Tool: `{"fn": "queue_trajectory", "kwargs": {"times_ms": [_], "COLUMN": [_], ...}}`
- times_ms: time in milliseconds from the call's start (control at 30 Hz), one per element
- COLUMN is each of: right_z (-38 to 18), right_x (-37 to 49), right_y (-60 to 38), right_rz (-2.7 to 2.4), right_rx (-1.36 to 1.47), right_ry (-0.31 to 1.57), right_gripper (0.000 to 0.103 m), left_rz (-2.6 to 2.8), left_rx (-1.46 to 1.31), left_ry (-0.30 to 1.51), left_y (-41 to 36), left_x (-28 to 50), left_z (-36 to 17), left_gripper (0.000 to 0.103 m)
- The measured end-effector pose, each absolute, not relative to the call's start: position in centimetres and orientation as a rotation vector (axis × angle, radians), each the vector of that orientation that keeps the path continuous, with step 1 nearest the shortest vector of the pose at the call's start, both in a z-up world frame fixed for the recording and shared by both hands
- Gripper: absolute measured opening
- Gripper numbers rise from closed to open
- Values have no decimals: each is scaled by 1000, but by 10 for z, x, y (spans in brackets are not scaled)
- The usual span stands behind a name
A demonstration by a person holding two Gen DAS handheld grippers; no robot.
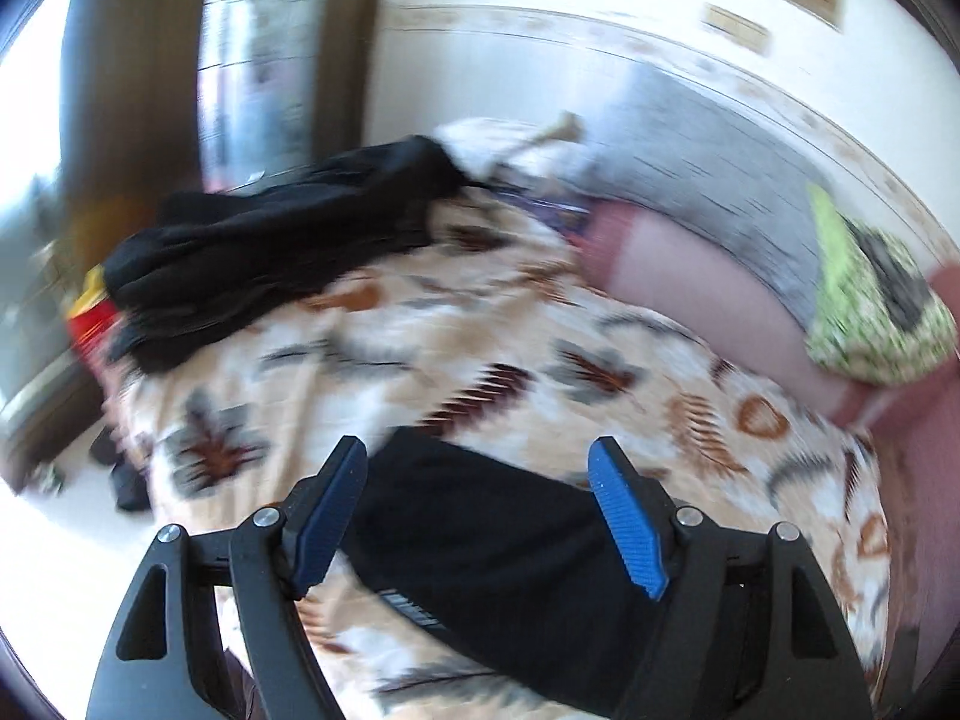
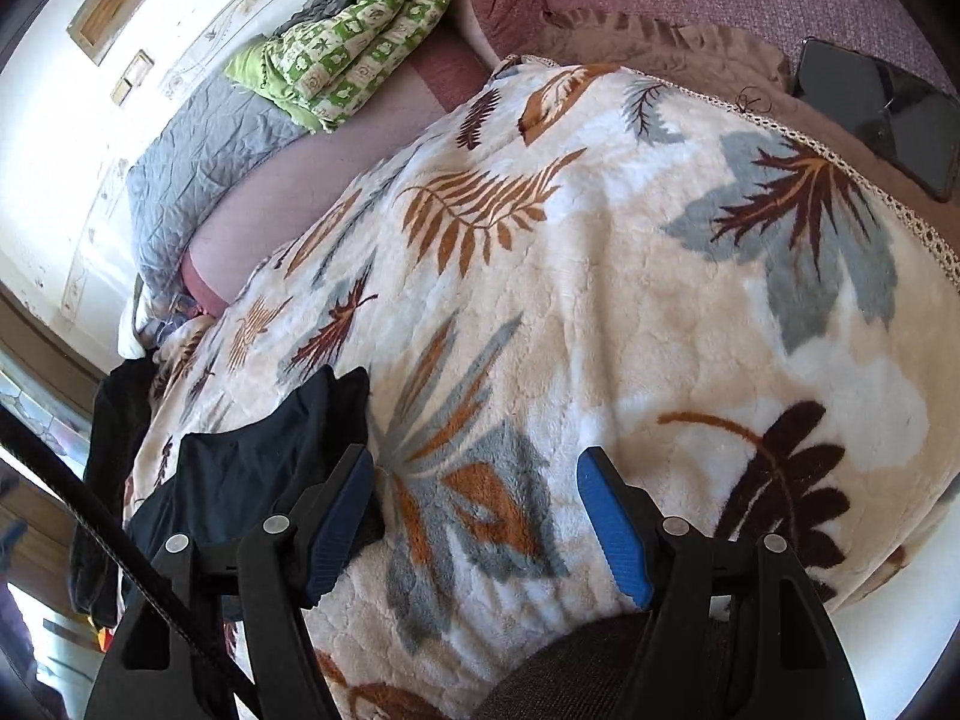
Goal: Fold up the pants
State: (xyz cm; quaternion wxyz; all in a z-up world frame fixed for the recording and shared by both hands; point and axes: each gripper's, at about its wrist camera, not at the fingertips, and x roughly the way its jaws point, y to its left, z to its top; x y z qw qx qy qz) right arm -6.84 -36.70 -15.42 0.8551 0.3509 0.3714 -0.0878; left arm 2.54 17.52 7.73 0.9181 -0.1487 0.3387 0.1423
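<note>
Left wrist view, blurred: the left tool (image 1: 478,516) is spread wide and holds nothing, over black pants (image 1: 498,546) lying on a leaf-patterned blanket (image 1: 480,330) on a bed. A second dark heap of clothes (image 1: 270,252) sits at the blanket's far left edge.

Right wrist view, sharp: the right tool (image 2: 474,525) is also wide and empty, above bare blanket (image 2: 600,300), with the pants (image 2: 252,468) beside its left finger. Only here: a phone (image 2: 882,120) past the blanket's lace edge, and a green quilt (image 2: 354,30) far off.
</note>
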Motion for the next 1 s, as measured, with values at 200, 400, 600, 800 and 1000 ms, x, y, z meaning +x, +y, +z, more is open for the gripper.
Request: {"fn": "queue_trajectory", "kwargs": {"times_ms": [200, 400, 600, 800, 1000], "right_z": [-147, -150, -155, -158, -156], "right_x": [-69, -73, -75, -75, -90], "right_y": [-355, -359, -364, -367, -370], "right_rz": [-140, -115, -75, -82, -169], "right_rx": [677, 714, 760, 779, 781], "right_ry": [757, 745, 747, 771, 761], "right_gripper": [76, 76, 76, 76, 76], "left_rz": [399, 353, 253, 200, 204], "left_rx": [-300, -185, -260, -262, -190], "left_ry": [685, 673, 747, 808, 872], "left_y": [204, 172, 151, 143, 151], "left_x": [-8, 3, 33, 56, 101], "left_z": [85, 93, 75, 40, -2], "left_gripper": [76, 83, 83, 83, 83]}}
